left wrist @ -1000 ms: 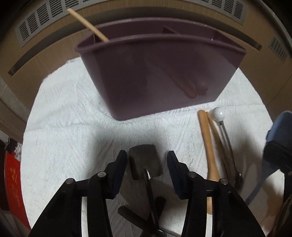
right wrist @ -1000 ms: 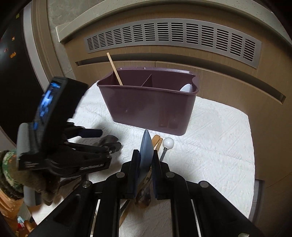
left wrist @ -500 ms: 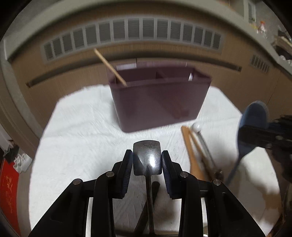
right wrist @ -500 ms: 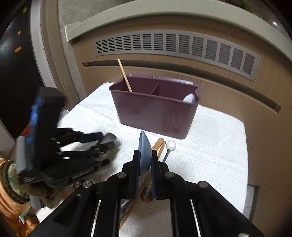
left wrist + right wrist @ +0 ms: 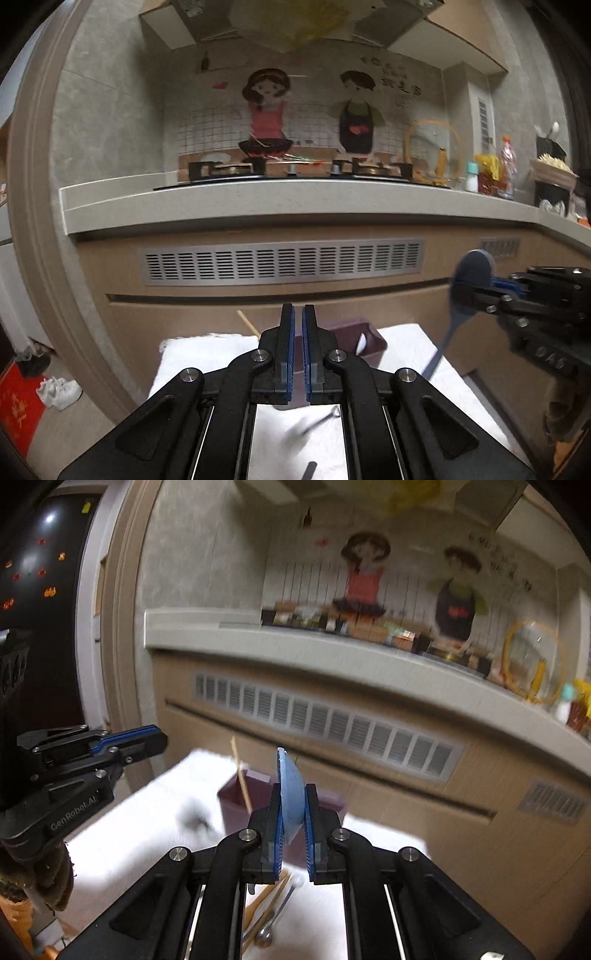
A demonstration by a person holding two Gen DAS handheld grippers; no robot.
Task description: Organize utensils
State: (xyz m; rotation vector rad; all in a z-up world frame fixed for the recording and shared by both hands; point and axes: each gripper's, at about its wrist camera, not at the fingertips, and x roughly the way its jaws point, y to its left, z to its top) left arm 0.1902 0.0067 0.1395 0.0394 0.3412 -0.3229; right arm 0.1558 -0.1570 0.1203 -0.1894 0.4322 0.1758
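My left gripper (image 5: 297,314) is shut, with nothing visible between its pads, raised high above the white towel (image 5: 207,350). A blurred dark utensil (image 5: 314,424) shows below it over the towel. My right gripper (image 5: 292,794) is shut on the bowl of a blue spoon (image 5: 290,797); this spoon also shows in the left wrist view (image 5: 472,284), handle hanging down. The purple caddy (image 5: 236,808) stands on the towel beyond both grippers, with a wooden stick (image 5: 242,775) leaning in it.
Wooden utensils (image 5: 266,897) and a metal spoon (image 5: 264,936) lie on the towel under my right gripper. A cabinet front with a vent grille (image 5: 280,262) and a counter edge (image 5: 258,199) rise behind the towel. Floor with shoes (image 5: 59,393) lies to the left.
Both grippers rose and tilted up. The left gripper closed fully; the metal spatula it held half a second ago is no longer between its pads. The right still holds the blue spoon.
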